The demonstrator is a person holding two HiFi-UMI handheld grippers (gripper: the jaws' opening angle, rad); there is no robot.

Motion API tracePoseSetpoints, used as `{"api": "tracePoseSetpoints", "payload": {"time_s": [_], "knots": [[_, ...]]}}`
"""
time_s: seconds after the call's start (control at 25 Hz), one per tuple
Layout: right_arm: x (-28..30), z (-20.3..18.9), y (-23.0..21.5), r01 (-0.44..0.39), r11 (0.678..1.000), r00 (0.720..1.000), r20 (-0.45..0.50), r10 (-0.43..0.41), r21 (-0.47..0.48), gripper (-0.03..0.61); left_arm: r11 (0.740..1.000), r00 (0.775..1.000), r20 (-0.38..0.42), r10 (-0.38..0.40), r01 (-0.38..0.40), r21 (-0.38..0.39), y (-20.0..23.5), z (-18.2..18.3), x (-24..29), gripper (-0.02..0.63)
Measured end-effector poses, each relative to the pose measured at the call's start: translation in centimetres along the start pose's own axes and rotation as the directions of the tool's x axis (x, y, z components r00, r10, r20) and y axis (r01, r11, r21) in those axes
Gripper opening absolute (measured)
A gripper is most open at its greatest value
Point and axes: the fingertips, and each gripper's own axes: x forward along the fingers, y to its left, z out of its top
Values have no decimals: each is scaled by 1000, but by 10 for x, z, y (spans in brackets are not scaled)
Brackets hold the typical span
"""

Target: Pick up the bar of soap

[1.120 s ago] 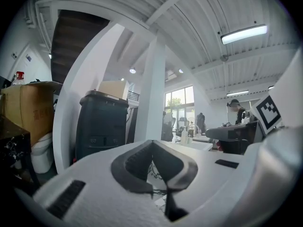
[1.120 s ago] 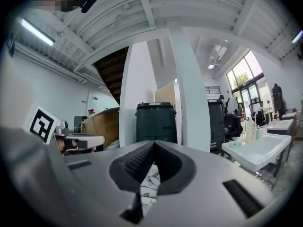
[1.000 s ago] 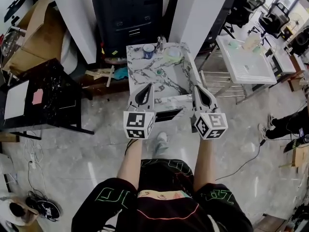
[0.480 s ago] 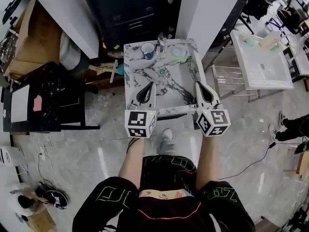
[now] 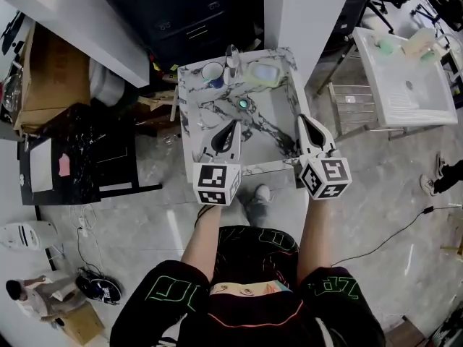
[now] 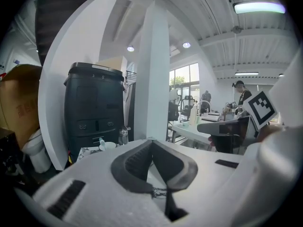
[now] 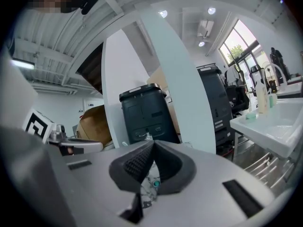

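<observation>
The soap (image 5: 265, 72) is a pale bar in a light green dish at the far right corner of a marble-patterned sink unit (image 5: 194, 114). Both grippers hang over the unit's near edge, well short of the dish. My left gripper (image 5: 235, 123) is at the near left, and its jaws meet at the tip with nothing between them (image 6: 151, 142). My right gripper (image 5: 302, 119) is at the near right, also shut and empty (image 7: 154, 143). Neither gripper view shows the soap.
A cup (image 5: 213, 71) and a small bottle (image 5: 231, 55) stand at the back rim beside the dish. A green drain plug (image 5: 243, 104) sits in the basin. Behind are a black cabinet (image 5: 195, 13) and a white pillar (image 5: 304, 13). A white sink (image 5: 405, 71) stands to the right, a black table (image 5: 79, 150) to the left.
Both grippers have moved forward and now reach over the marble unit's near edge. The unit and the soap dish have come closer in the head view. Jaws stay shut.
</observation>
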Motion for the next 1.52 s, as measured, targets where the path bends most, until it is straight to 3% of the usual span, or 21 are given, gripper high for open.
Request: {"api": "tracePoseSetpoints", "payload": {"time_s": [0.84,1.52], "knots": [[2,-3,-14,-4,999,1000,-9,4,-40,6,999,998,-19,-51,51,-1,-18,-9,27,5],[29,-15,-7,-58,994,997,-55,53,-96,6,999,999,-36,-30,28,-39,-3,-22,37,5]]}}
